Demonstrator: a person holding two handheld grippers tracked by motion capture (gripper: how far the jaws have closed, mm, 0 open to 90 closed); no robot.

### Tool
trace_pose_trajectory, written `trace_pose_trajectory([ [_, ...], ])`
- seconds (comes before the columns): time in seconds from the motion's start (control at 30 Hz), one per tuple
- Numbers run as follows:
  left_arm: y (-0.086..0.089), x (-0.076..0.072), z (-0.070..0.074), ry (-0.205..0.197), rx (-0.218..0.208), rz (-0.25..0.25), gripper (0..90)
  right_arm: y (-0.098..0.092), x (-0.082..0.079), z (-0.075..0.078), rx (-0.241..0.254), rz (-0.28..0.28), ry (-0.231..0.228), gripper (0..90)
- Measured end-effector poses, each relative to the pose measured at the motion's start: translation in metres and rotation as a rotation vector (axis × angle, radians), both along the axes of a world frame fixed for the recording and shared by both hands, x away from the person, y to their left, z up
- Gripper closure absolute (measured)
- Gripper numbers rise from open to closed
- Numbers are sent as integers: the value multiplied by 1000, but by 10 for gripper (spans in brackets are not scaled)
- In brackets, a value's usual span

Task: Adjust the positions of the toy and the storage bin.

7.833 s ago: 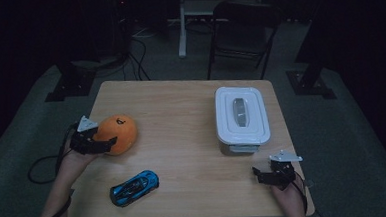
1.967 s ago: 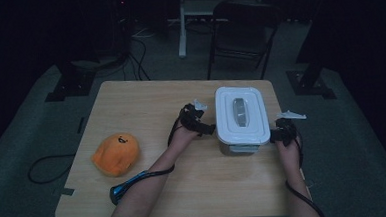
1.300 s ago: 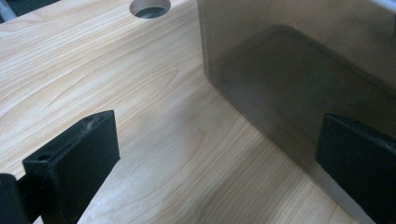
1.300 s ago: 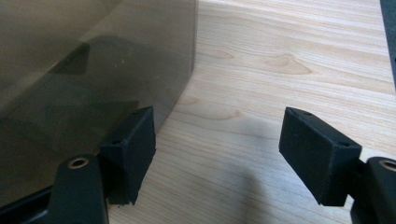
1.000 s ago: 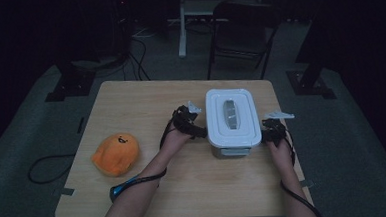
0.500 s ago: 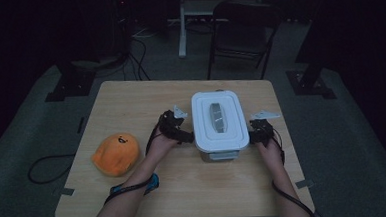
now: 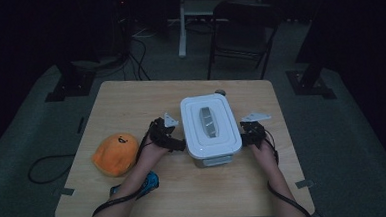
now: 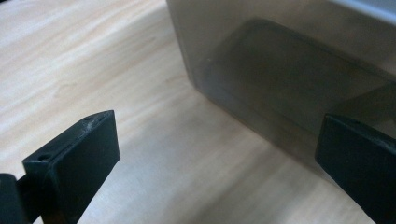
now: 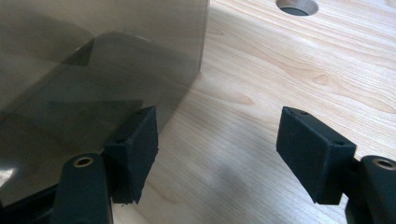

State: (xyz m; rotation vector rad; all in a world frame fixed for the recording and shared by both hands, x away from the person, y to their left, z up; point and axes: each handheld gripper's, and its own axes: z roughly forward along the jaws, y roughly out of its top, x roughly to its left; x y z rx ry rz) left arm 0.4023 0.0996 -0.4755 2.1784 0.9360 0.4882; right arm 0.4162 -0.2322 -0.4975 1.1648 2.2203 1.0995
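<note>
1. The lidded container (image 7: 211, 129) is sitting near the middle of the worktop (image 7: 131, 106), and the two hand-held grippers are bracketing it from opposite sides, which looks like a way of sliding it flat across the wood rather than lifting it.
2. The left hand-held gripper (image 7: 175, 142) is lying against the container's left wall. In the left gripper view its jaws are standing released and wide apart, with one jaw in front of the smoky wall (image 8: 280, 84); nothing is clamped between them.
3. The right hand-held gripper (image 7: 246, 135) is resting against the container's right wall. In the right gripper view its jaws are likewise released: one is beside the wall (image 9: 93, 93), the other is over bare wood.
4. Pressing inward from both sides is probably keeping the container from twisting.
5. The orange plush toy (image 7: 115, 153) is lying well to the left of the container, and the blue toy car (image 7: 147, 183) is sitting nearer the front edge, half under the left forearm.
</note>
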Motion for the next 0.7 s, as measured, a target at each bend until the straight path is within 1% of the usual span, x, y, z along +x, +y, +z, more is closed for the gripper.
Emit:
trace_pose_trajectory([
  [0.13, 0, -8, -1, 6, 2, -14, 4, -1, -5, 1, 9, 36, -8, 289],
  [0.2, -1, -13, 0, -4, 13, -20, 4, -2, -8, 1, 13, 50, -14, 291],
  [0.33, -5, -22, 1, -9, 18, -31, 4, -4, -12, 1, 21, 70, -17, 296],
  [0.43, -9, -29, 0, -8, 8, -38, 4, -8, -16, 0, 27, 83, -16, 296],
  [0.6, -16, -40, 1, -5, 13, -63, 4, -16, -24, 0, 34, 101, -16, 311],
  [0.7, -19, -46, 0, 3, 4, -79, 4, -21, -30, 0, 33, 105, -19, 311],
])
